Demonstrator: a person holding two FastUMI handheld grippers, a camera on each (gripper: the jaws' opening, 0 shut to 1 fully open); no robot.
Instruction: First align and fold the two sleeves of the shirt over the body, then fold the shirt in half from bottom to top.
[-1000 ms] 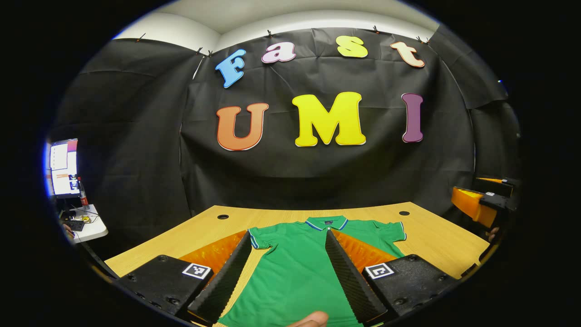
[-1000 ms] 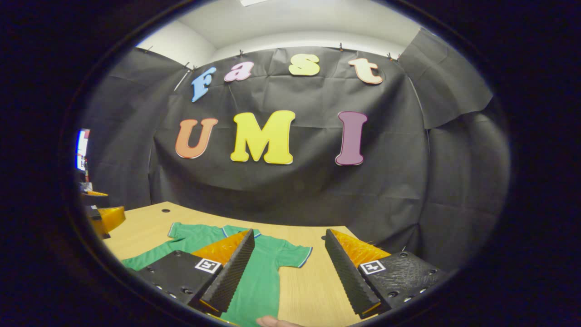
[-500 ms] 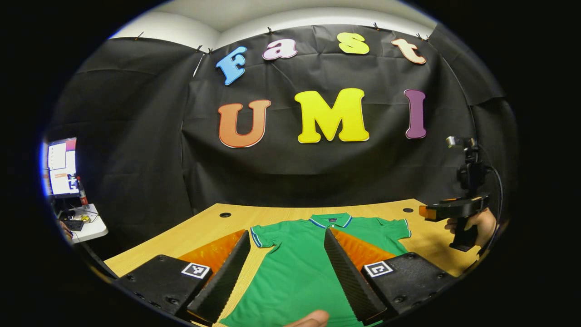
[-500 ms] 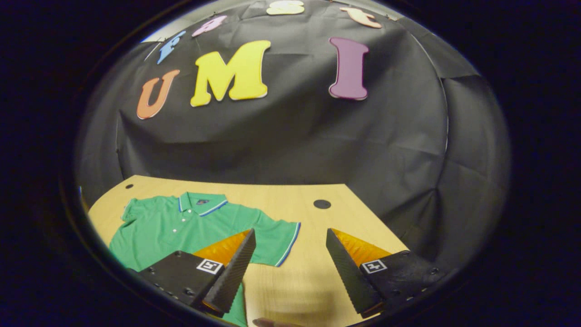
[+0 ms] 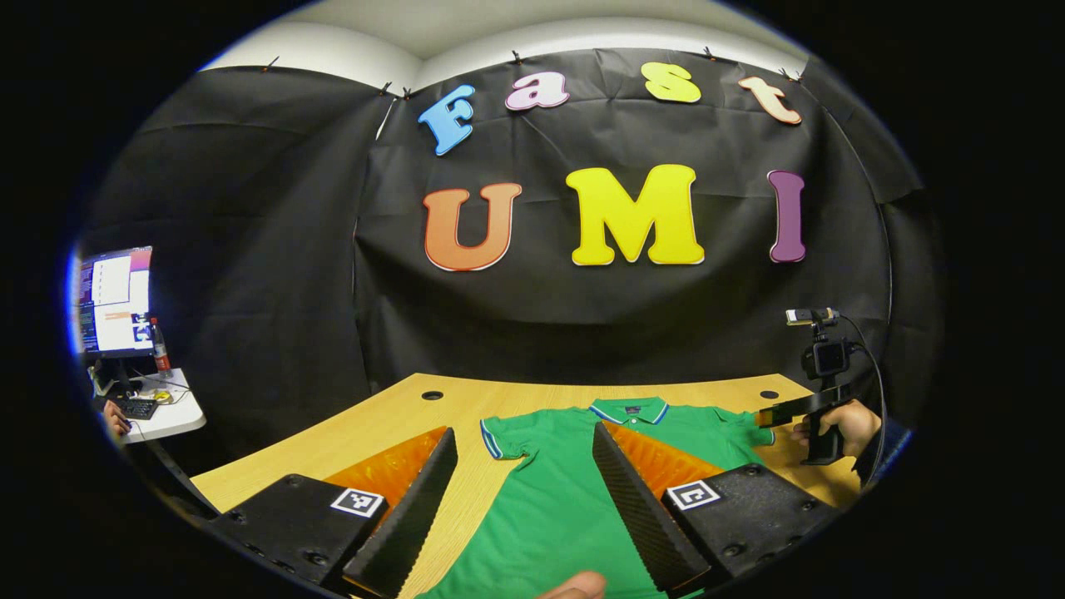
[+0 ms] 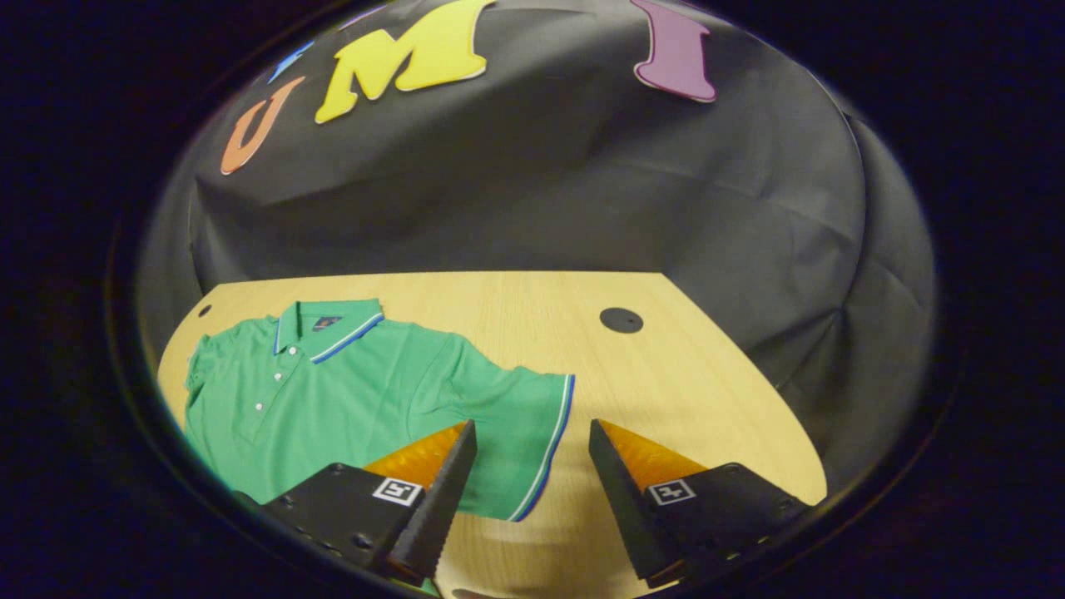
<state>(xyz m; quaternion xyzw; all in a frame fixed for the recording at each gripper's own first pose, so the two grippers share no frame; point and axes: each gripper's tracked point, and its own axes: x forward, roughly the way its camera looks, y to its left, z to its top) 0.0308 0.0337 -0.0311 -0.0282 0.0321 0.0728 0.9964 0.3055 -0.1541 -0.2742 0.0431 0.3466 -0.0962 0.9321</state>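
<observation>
The right gripper is tipping down toward the shirt — over the last second its view is swinging from wall to sleeve, jaws spread wide and empty, so the sleeve fold is about to start. The left gripper is hovering with jaws apart over the body. The knit polo is lying flat on the wooden surface — soft, striped cuffs.

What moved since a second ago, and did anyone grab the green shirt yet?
The right gripper swung forward and tipped down toward the green polo shirt's striped sleeve cuff, open, holding nothing. The left gripper stayed open over the shirt's lower half. The shirt stayed flat on the wooden table.
</observation>
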